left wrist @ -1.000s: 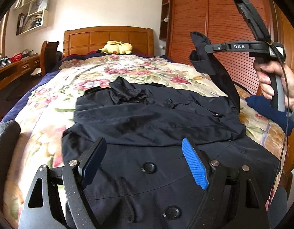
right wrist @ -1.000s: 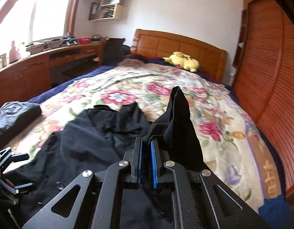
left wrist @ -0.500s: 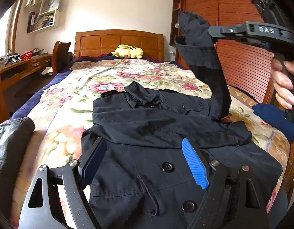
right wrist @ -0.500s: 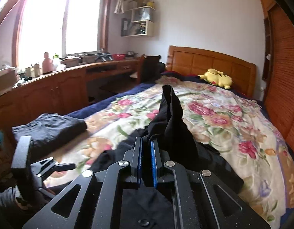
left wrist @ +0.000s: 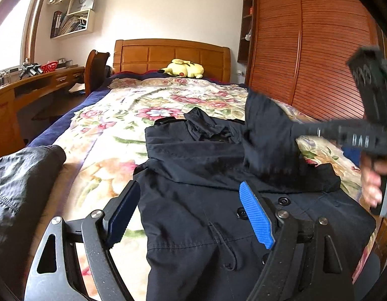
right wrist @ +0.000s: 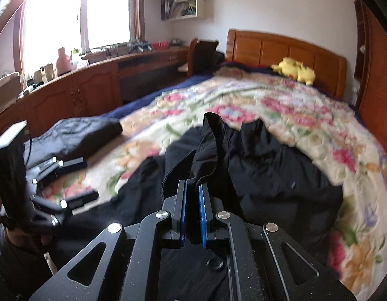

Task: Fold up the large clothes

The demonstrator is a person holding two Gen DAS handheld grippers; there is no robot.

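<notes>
the coat [left wrist: 198, 200] runs off the bottom edge of the left view, its hem out of sight. the right gripper [left wrist: 301, 129] there is motion-blurred, its fingers buried in the sleeve [left wrist: 266, 135], and the hand [left wrist: 371, 180] is cut by the right edge. in the right view the quilt [right wrist: 281, 105] is smeared, and the items on the counter [right wrist: 98, 75] are too small to identify.

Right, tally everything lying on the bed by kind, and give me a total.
Dark coats spread out for folding: 1
Folded dark garments: 1
Blue cloth items: 1, mostly hidden
Yellow plush toys: 1
Total: 4
</notes>
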